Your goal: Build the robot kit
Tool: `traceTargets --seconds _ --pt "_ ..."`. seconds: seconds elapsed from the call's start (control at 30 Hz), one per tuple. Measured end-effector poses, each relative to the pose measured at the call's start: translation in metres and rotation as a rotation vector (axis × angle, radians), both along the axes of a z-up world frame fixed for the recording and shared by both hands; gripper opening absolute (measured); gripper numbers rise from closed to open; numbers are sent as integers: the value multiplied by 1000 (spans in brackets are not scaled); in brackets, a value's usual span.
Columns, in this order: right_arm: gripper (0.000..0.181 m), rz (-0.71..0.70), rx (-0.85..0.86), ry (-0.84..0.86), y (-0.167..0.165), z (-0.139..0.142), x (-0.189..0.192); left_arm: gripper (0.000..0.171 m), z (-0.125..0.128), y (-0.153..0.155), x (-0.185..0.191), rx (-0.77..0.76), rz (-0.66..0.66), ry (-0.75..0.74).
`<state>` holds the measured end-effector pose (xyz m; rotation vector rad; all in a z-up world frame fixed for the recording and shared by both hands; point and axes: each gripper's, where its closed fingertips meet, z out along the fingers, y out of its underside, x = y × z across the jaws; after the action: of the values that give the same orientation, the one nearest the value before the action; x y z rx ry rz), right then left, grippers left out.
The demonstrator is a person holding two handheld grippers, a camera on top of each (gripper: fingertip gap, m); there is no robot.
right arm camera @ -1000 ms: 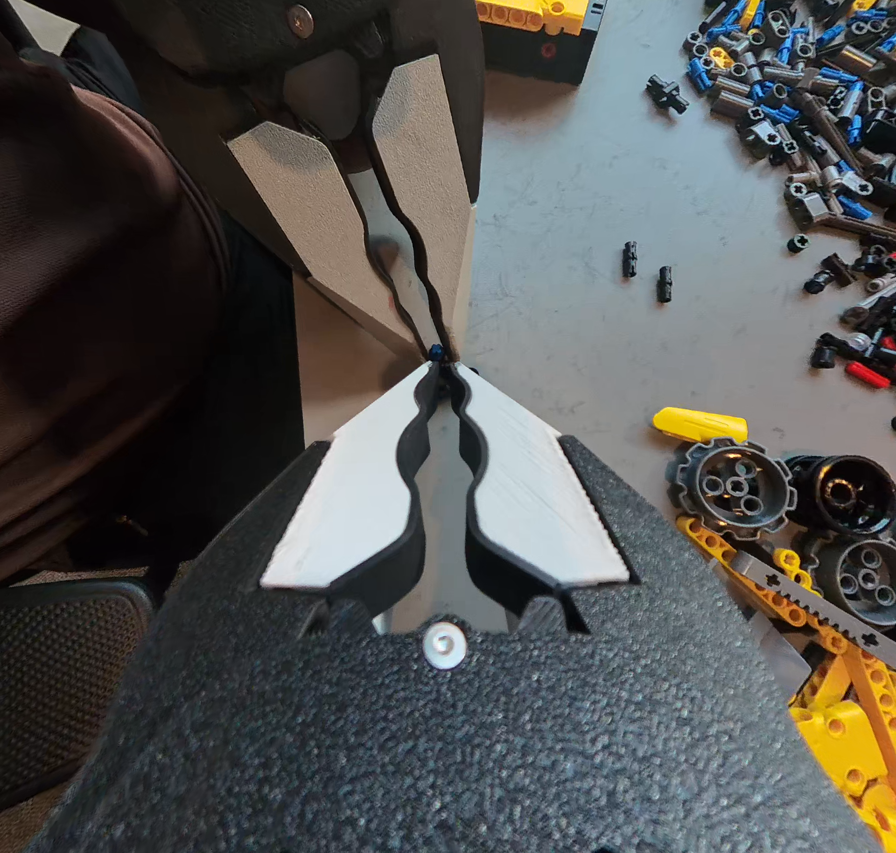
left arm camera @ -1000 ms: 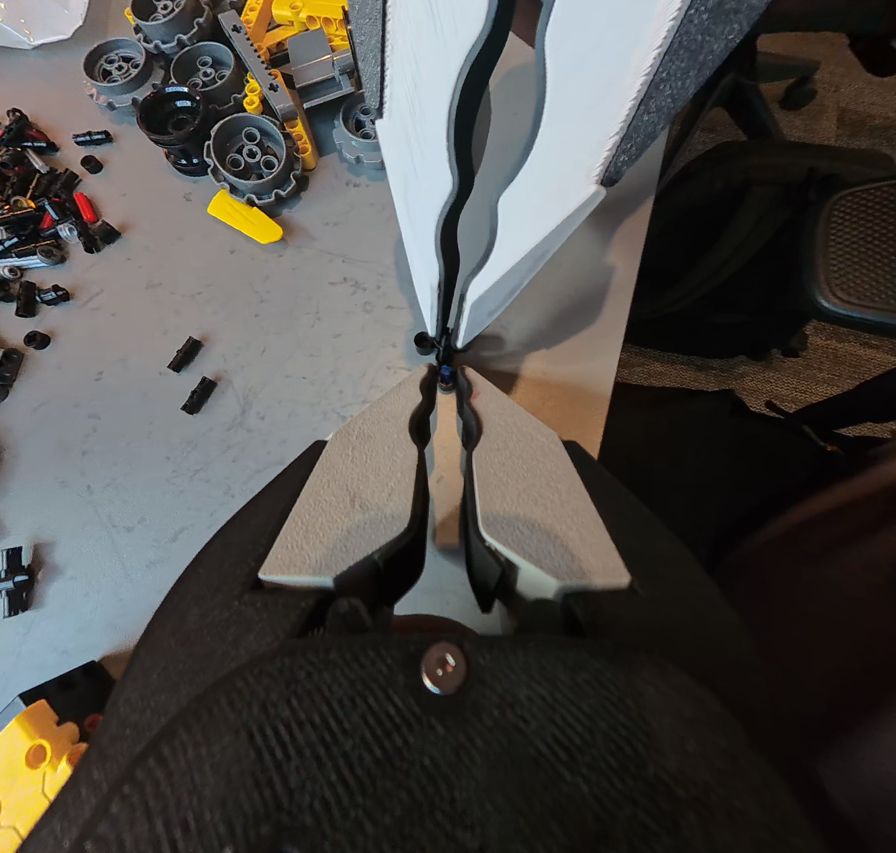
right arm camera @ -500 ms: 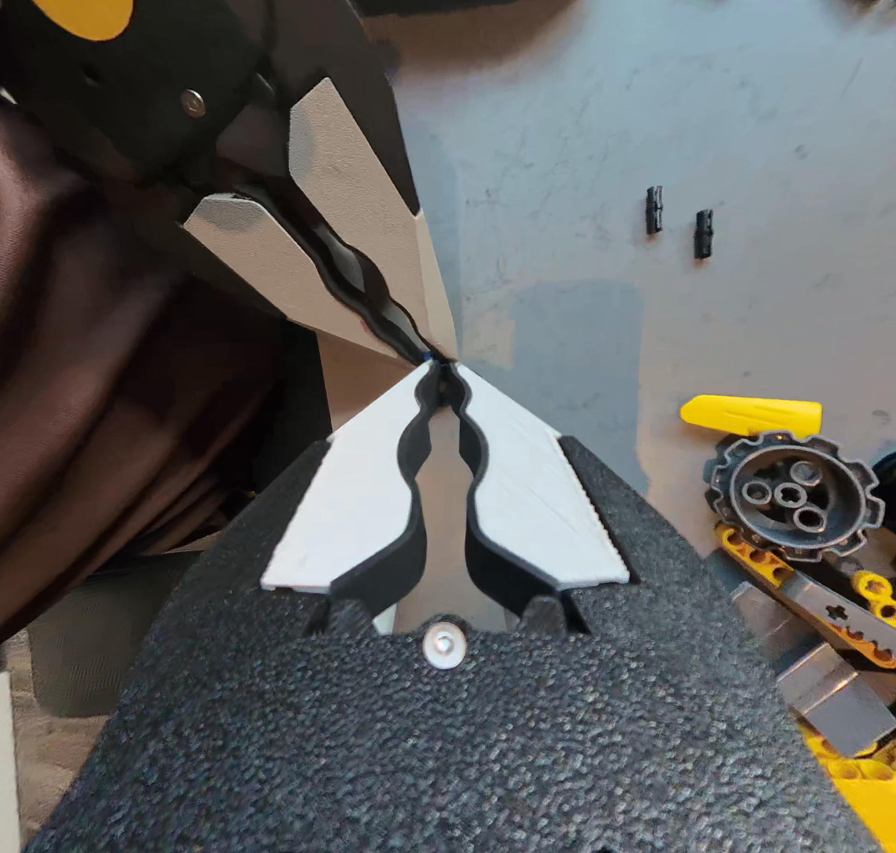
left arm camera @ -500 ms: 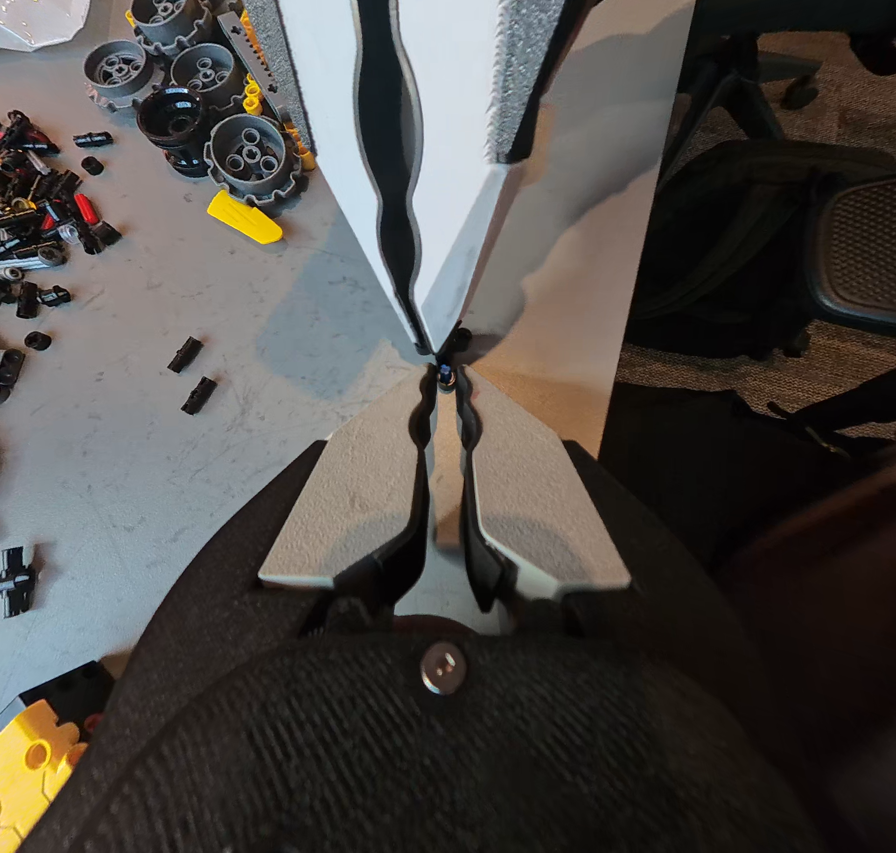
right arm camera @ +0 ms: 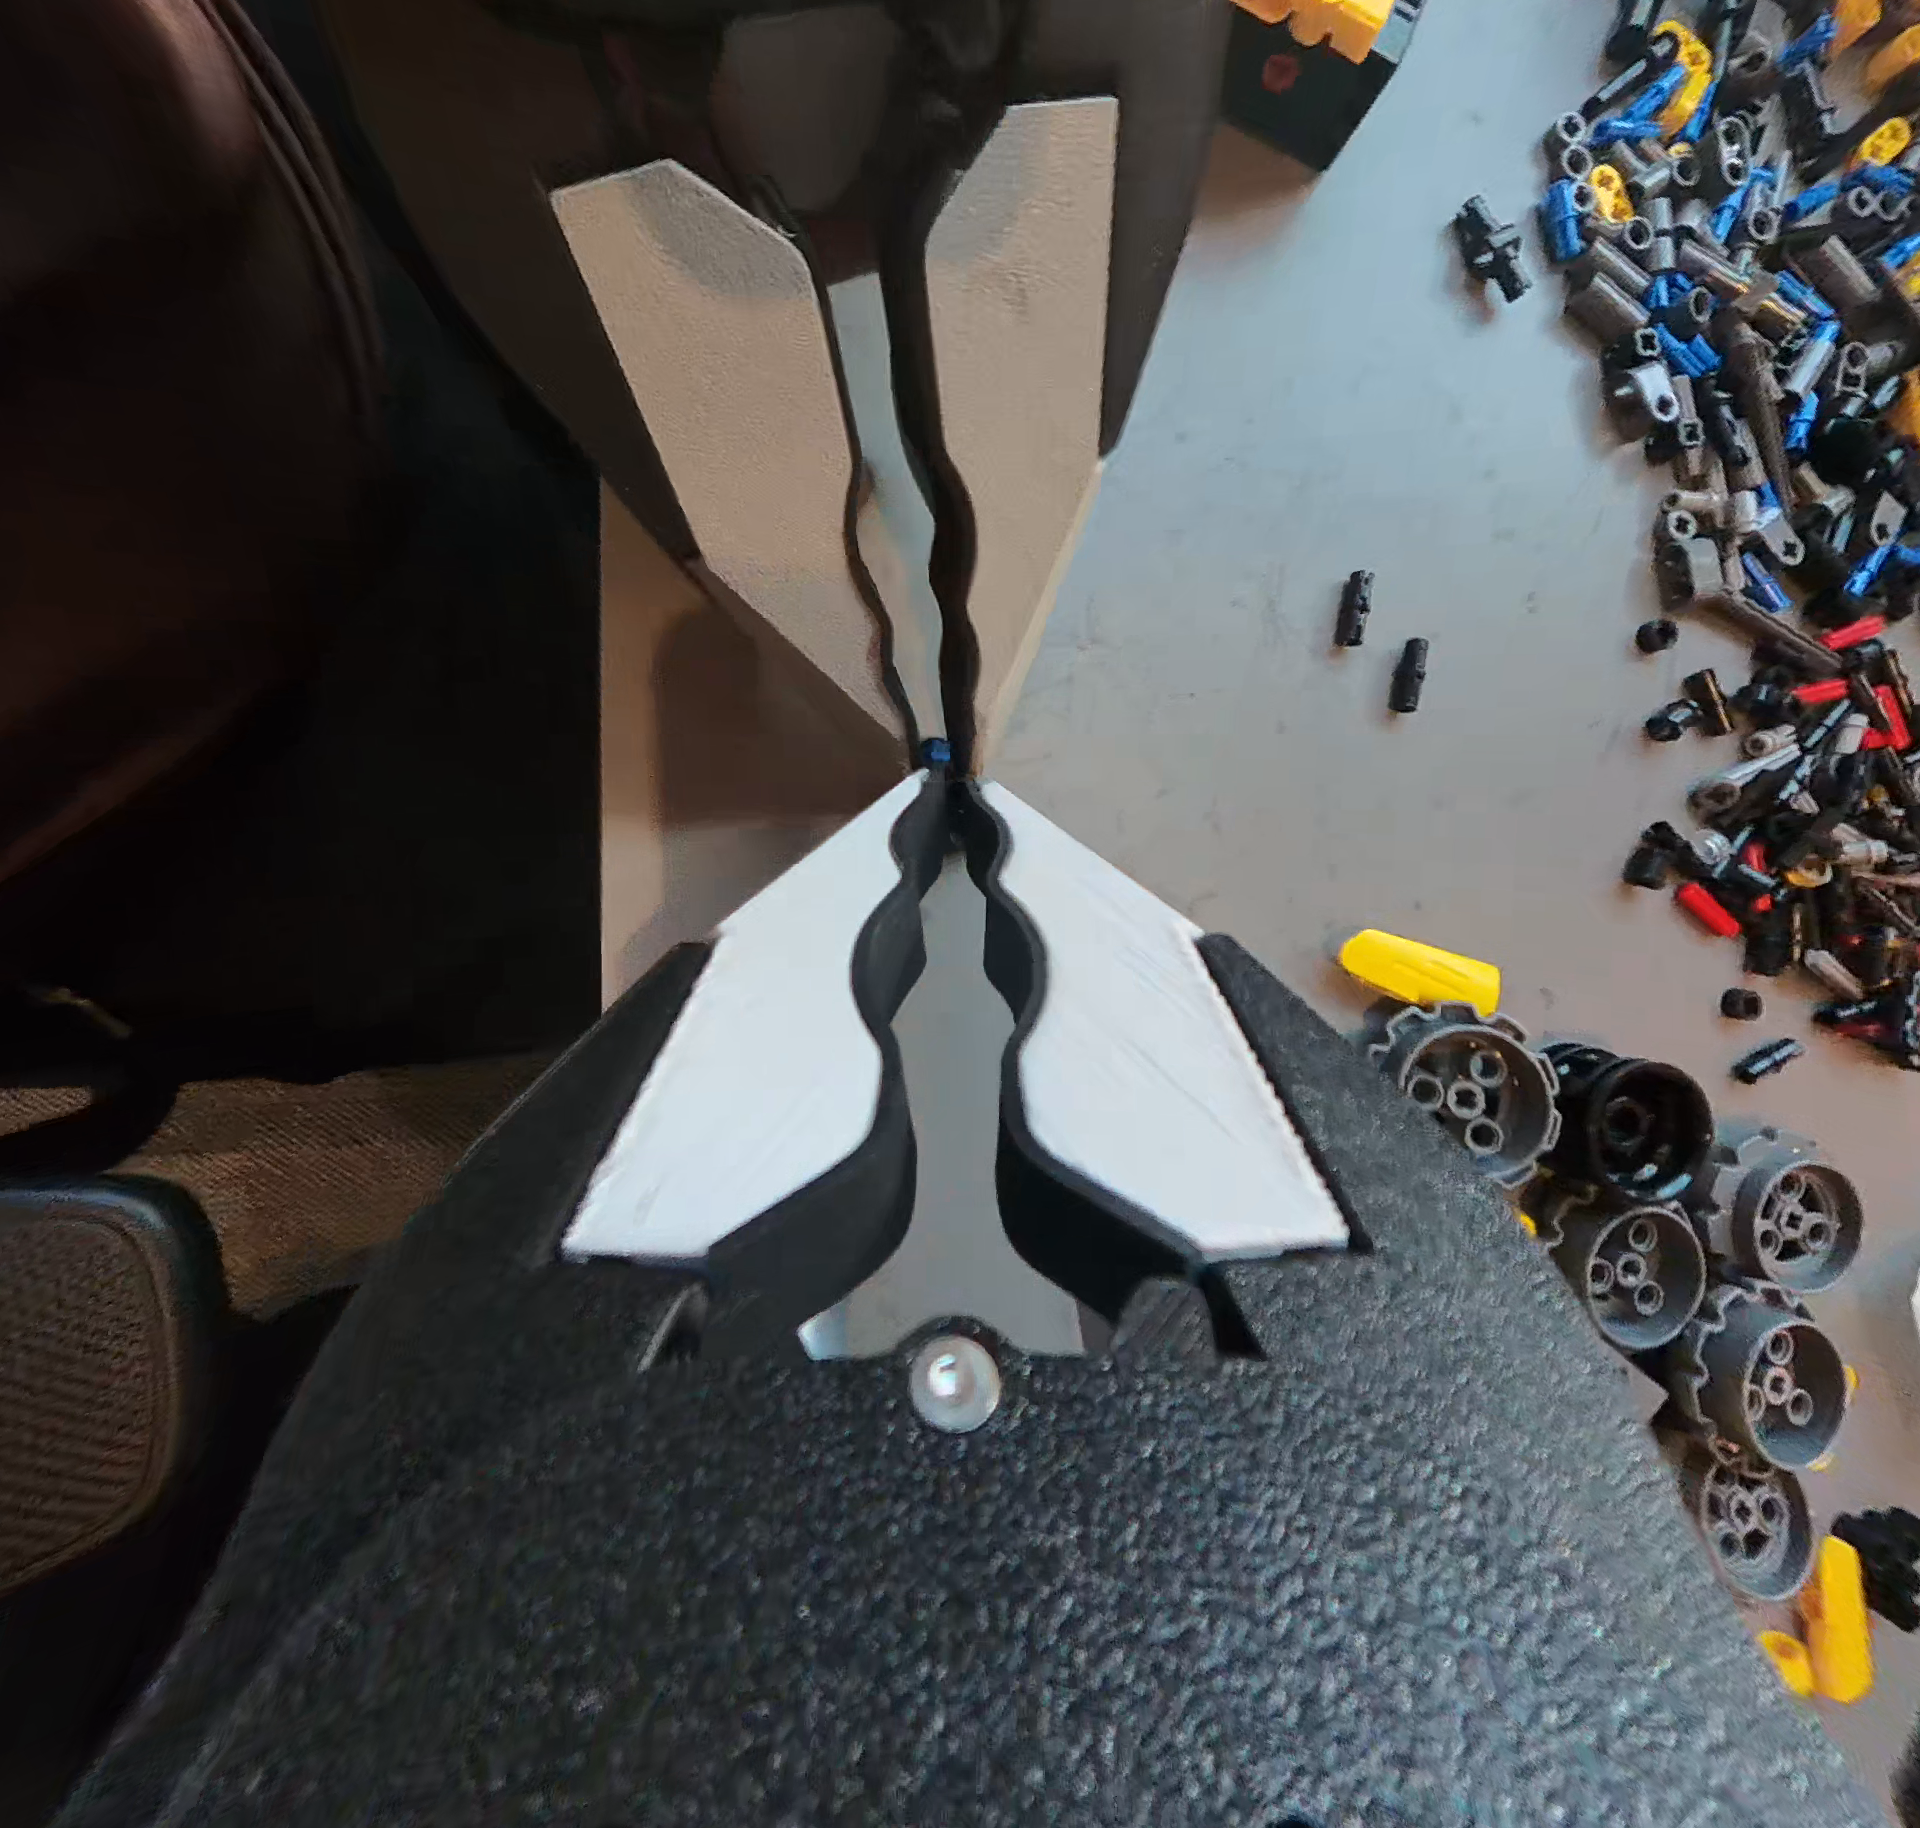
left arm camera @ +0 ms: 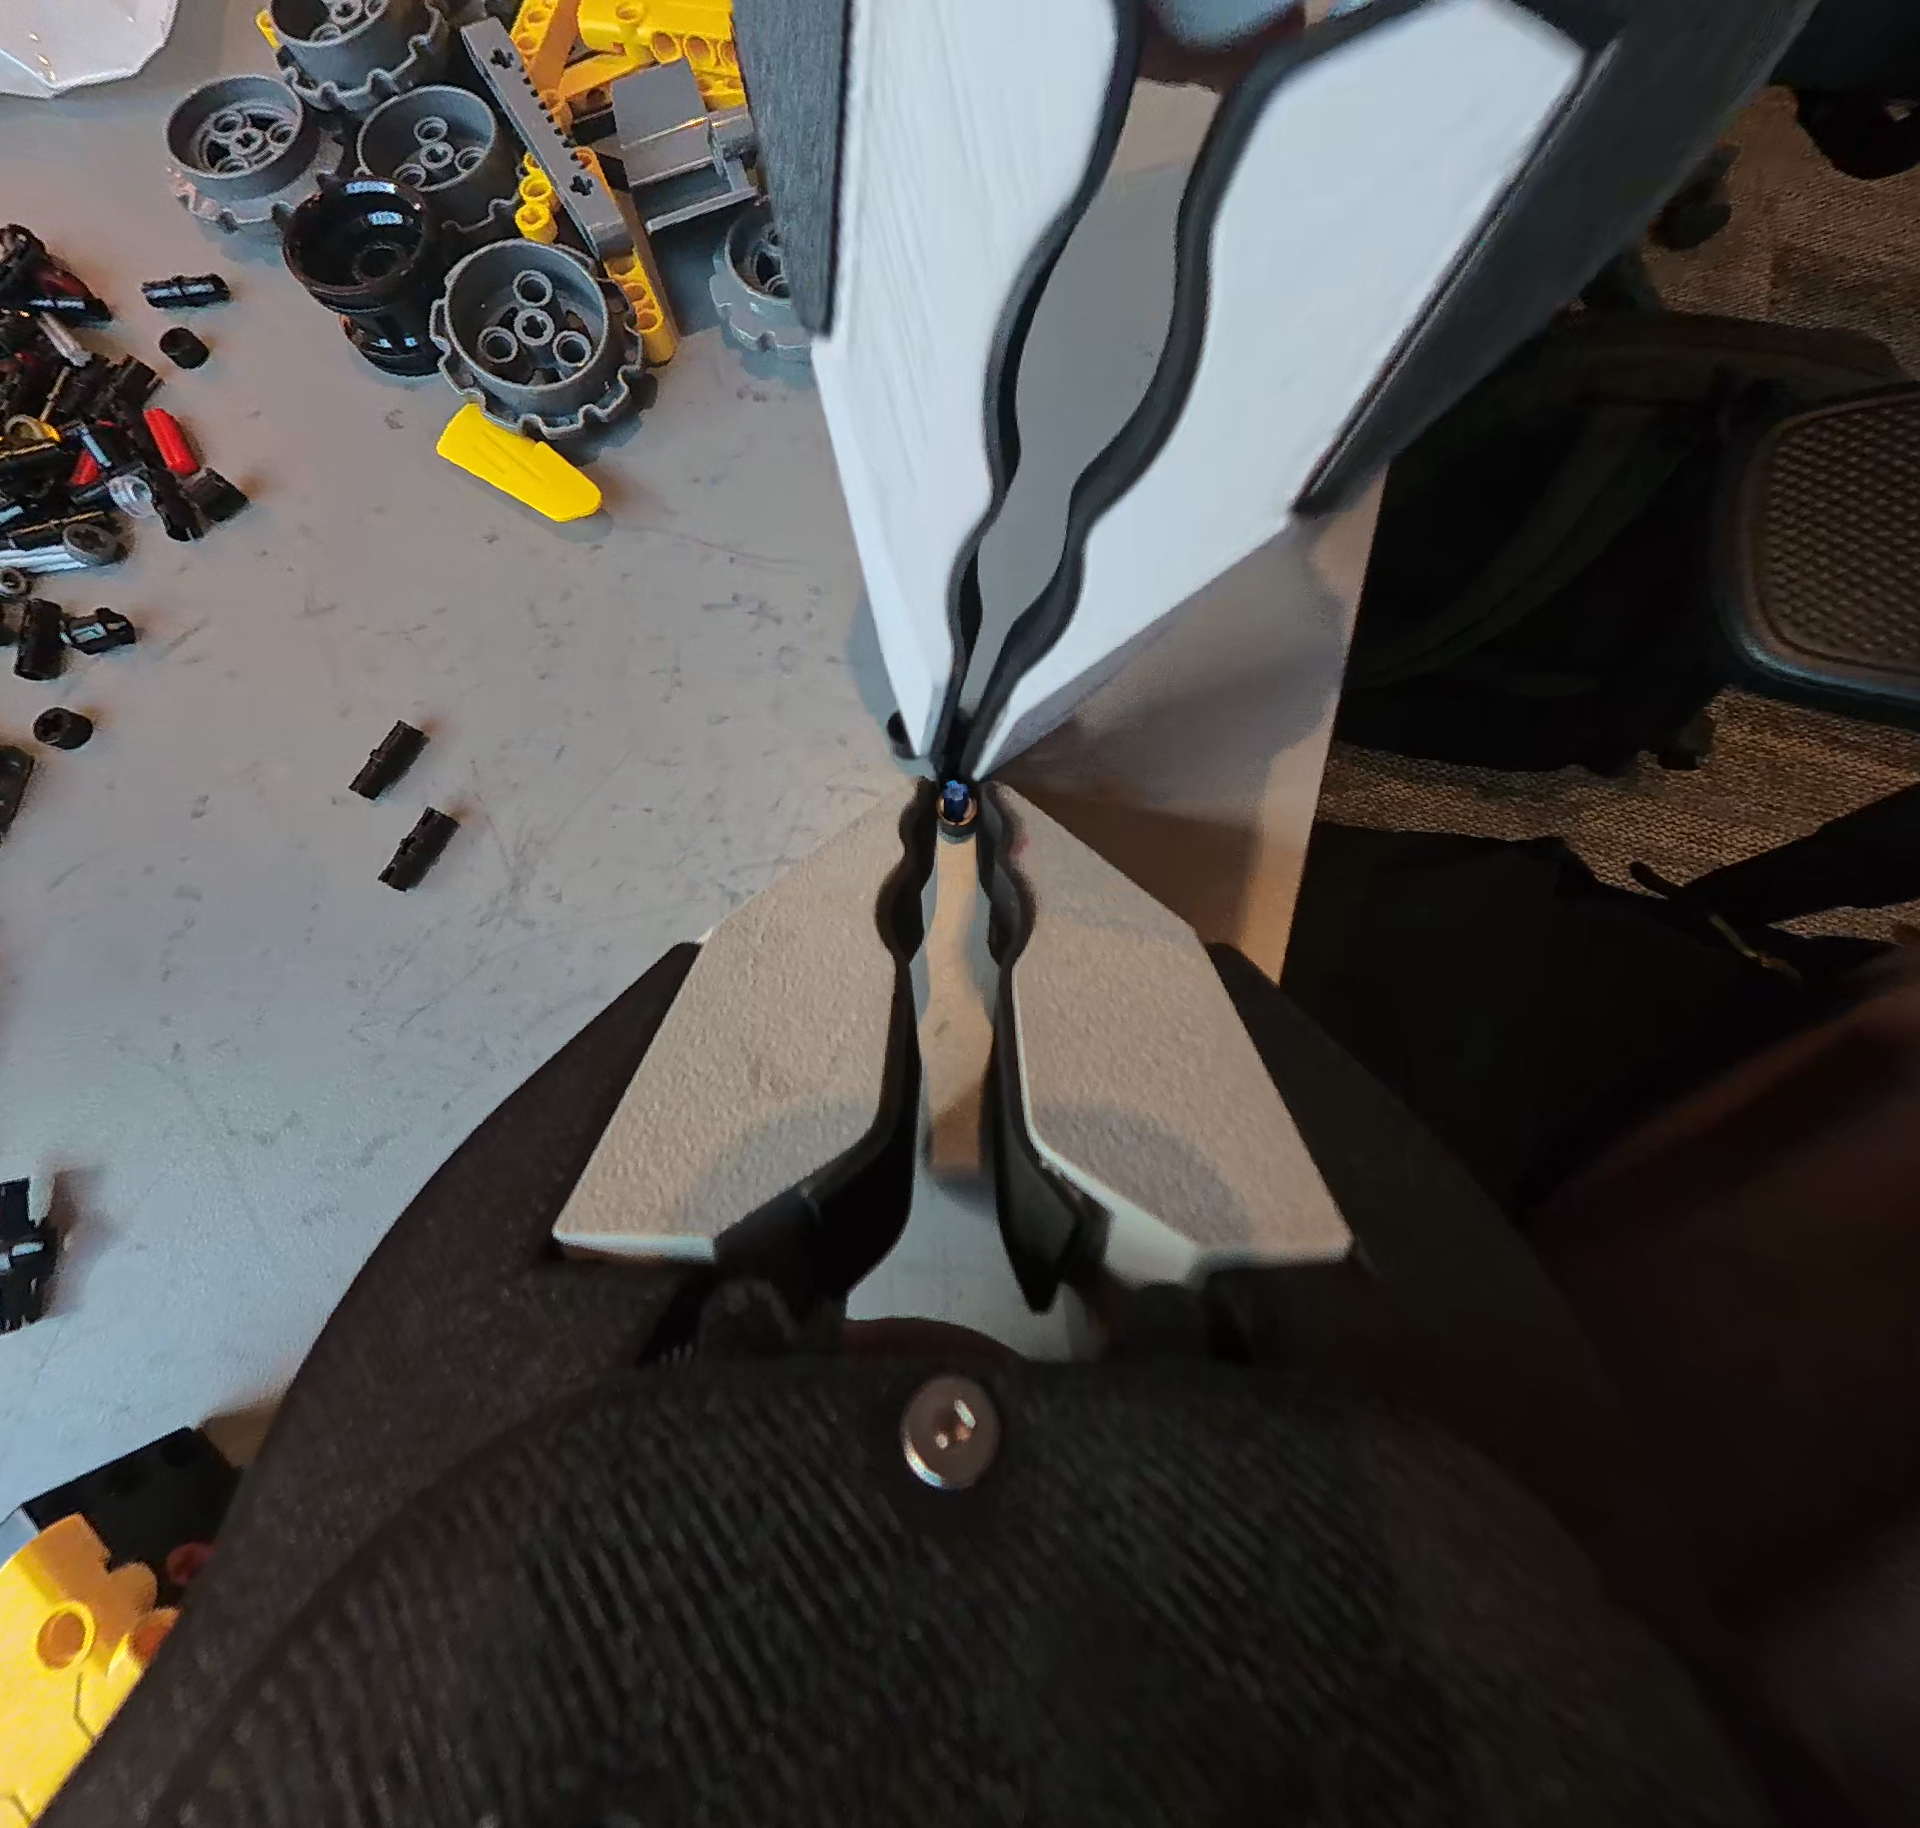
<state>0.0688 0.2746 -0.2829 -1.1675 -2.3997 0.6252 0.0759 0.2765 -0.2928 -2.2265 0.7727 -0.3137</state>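
Here my left hand-held gripper [left arm camera: 954, 814] is clamped on a small blue pin [left arm camera: 954, 799], tip to tip with my right hand-held gripper [right arm camera: 948, 793], closed on a tiny black piece, both above the desk [left arm camera: 520, 947] edge, so the parts line up.

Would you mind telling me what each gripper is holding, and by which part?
Left gripper pinches a tiny blue-tipped pin at its fingertips; right gripper meets it tip to tip on something small and black, part unclear.
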Motion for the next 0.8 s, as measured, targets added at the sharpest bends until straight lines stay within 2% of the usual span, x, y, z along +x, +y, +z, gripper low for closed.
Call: traceTargets --seconds 0.07,0.23,0.33,0.47,0.7,0.8 --pt "0 10 19 -14 0 -2 0 5 0 0 0 0 1 1" --pt "1 -66 -190 -44 0 -1 0 5 0 0 0 4 1 6" --pt "1 -78 -233 -26 0 1 1 5 0 0 0 0 2 -2" --pt "0 -82 -327 58 0 25 0 5 0 1 0 -1 3 -3" --pt "0 -46 -203 13 -1 5 1 5 0 1 -1 4 7 5" --pt "0 -71 -218 2 0 5 0 5 0 0 -2 11 22 18"
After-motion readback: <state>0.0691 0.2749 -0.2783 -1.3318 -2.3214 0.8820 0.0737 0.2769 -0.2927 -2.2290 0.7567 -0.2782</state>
